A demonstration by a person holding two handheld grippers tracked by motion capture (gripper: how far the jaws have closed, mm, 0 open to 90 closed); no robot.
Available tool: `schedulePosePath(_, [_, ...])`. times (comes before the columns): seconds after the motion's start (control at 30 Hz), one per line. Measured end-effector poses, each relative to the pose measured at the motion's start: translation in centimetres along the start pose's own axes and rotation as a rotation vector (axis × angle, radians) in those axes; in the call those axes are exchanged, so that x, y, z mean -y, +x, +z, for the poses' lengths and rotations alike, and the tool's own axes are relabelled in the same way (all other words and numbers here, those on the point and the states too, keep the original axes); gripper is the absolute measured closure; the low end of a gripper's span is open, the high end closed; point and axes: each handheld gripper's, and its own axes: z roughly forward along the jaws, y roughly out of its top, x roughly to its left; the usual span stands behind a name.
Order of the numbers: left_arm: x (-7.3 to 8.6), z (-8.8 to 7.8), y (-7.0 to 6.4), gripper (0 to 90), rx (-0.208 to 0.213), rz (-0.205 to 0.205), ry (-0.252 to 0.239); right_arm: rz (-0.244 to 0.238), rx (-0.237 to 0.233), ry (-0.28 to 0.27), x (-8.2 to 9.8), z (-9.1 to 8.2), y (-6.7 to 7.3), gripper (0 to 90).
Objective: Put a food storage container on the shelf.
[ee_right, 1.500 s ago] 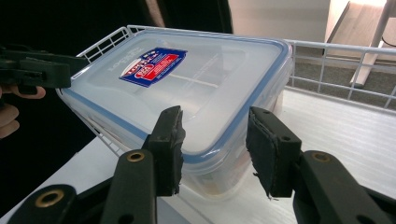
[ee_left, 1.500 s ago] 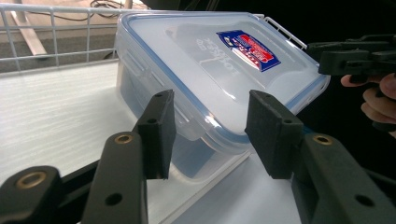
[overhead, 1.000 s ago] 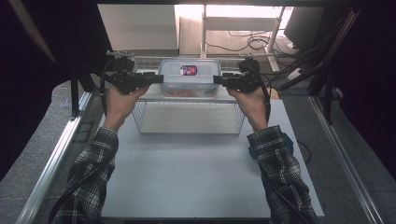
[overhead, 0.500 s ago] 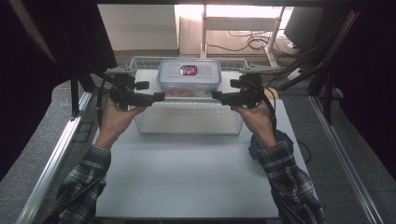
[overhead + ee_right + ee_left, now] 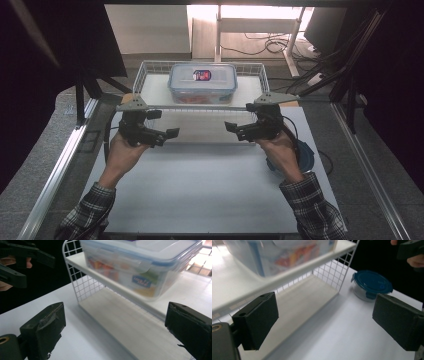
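The left gripper hovers over the white table in front of the white wire two-tier rack — its jaws have just been opening and stand wide, nothing between them. On the rack's top shelf sits the clear rectangular plastic box with a blue-edged lid (food inside). The right gripper faces it, jaws likewise just spread, empty, beside a round blue-lidded container.

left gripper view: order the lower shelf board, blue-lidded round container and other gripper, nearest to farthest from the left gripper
From the left gripper:
1. lower shelf board, just ahead, left of centre.
2. blue-lidded round container, on the table, further right.
3. other gripper, top right corner, beyond the container.
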Motion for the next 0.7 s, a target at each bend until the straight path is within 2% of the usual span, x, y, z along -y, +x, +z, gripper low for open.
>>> schedulePosePath(0.23, [2.2,-0.1,-1.7,3.9,-0.032,0.044,-0.002,-0.039,0.000,0.014,2.0,-0.8,1.4,1.0])
schedulePosePath(0.4, [4.1,0.2,-2.8,2.8,-0.027,0.048,0.000,-0.056,0.006,0.033,3.7,-1.3,2.0,0.8])
schedulePosePath(0.6, [5.9,0.6,-3.9,2.6,-0.038,0.067,0.020,-0.041,0.007,0.042,5.8,-1.7,2.3,0.9])
schedulePosePath(0.7, [6.9,0.6,-4.2,2.6,-0.036,0.059,0.013,-0.038,0.012,0.046,6.9,-1.9,2.5,0.8])
